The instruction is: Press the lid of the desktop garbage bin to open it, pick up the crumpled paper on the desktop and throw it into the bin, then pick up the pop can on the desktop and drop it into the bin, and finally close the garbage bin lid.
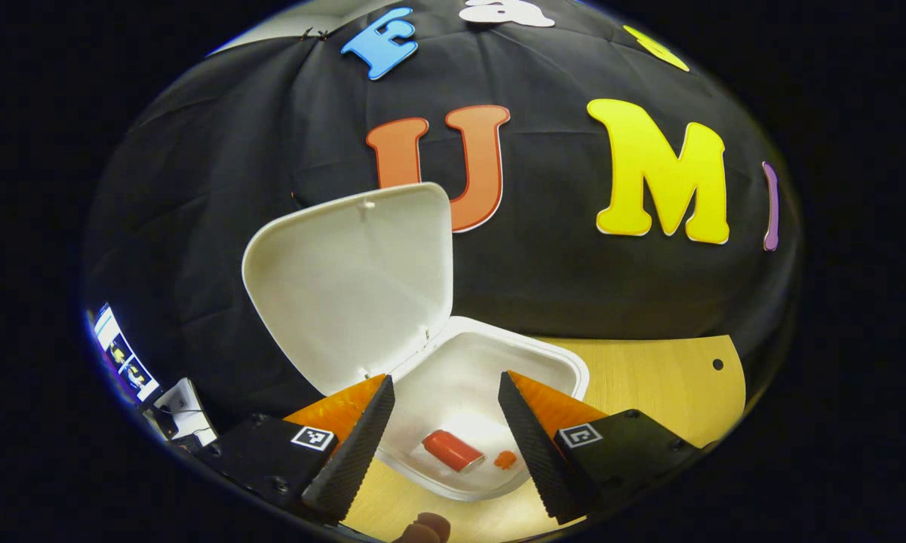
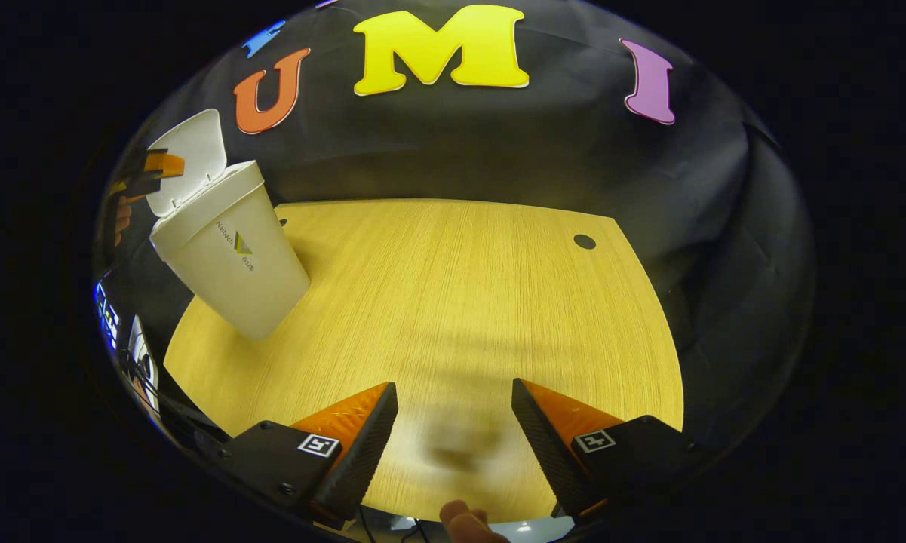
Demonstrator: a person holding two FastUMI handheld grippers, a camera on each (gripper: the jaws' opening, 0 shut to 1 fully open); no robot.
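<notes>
In the left gripper view the white bin point(image 1: 566, 366) stands just below me with its lid point(image 1: 351, 283) swung up and back. A red pop can point(image 1: 453, 450) lies on the bin's floor, with a small orange scrap point(image 1: 505, 458) beside it. My left gripper point(image 1: 446, 392) hangs open above the bin's mouth, nothing between its fingers. In the right gripper view the same bin point(image 2: 234, 253) stands at the table's far left, lid point(image 2: 192, 154) up, and the left gripper point(image 2: 151, 173) hovers over it. My right gripper point(image 2: 454, 400) is open and empty above the wooden table point(image 2: 453, 302).
The wooden table point(image 1: 649, 377) extends to the right of the bin, with a small round hole point(image 1: 717, 364) near its far edge; that hole point(image 2: 585, 241) also shows in the right gripper view. Screens and equipment point(image 1: 132, 366) sit off the table's left side.
</notes>
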